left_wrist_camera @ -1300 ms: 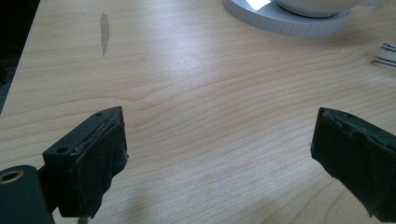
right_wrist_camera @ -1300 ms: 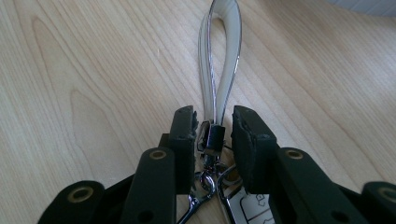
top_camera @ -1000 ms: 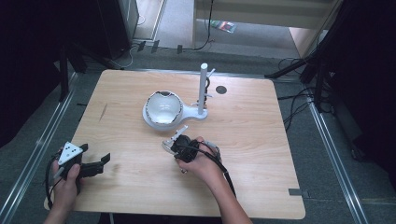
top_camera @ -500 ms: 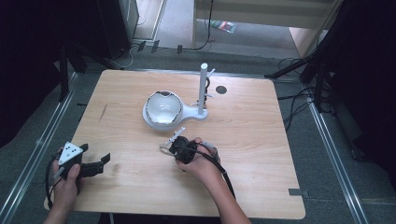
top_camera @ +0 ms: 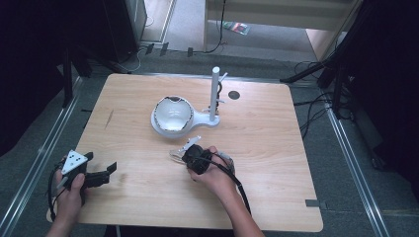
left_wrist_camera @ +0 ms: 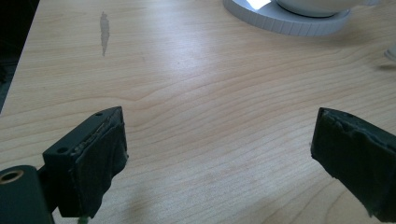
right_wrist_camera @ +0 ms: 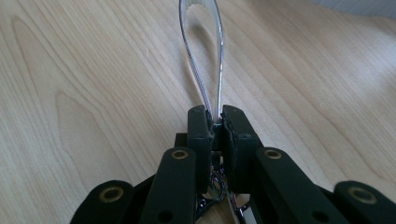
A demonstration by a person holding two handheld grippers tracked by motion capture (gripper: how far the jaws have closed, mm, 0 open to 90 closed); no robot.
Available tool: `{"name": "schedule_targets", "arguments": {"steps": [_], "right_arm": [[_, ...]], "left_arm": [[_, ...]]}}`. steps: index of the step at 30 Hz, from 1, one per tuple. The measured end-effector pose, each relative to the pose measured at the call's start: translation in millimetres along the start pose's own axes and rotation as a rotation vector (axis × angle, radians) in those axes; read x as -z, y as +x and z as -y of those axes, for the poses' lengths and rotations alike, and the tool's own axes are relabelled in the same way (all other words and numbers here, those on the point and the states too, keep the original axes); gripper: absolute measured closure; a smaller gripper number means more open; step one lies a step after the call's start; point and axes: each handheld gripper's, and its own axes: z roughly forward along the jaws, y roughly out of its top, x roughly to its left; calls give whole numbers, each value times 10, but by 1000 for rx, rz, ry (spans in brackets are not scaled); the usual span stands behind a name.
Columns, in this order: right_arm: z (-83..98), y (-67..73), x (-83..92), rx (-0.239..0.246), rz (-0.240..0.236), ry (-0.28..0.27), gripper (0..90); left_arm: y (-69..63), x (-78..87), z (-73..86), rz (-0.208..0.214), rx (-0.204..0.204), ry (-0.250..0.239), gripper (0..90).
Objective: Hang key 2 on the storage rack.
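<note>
Metal tongs [right_wrist_camera: 205, 56] sit pinched between the right gripper's [right_wrist_camera: 217, 122] closed jaws.

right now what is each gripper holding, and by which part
The right gripper pinches clear plastic tongs at their joined end; the left gripper holds nothing.

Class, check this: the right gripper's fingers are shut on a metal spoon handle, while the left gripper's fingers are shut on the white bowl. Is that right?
Not quite. The left gripper holds nothing: in the left gripper view its fingers stand wide apart over the bare table, well short of the white bowl. The right gripper is indeed shut on the metal spoon handle.
</note>
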Motion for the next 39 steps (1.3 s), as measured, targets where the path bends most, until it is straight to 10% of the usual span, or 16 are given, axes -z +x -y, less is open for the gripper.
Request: {"name": "schedule_targets", "arguments": {"steps": [39], "right_arm": [[137, -254, 597, -151, 101, -423, 834]], "left_arm": [[4, -3, -1, 0, -2, 0, 37]]}}
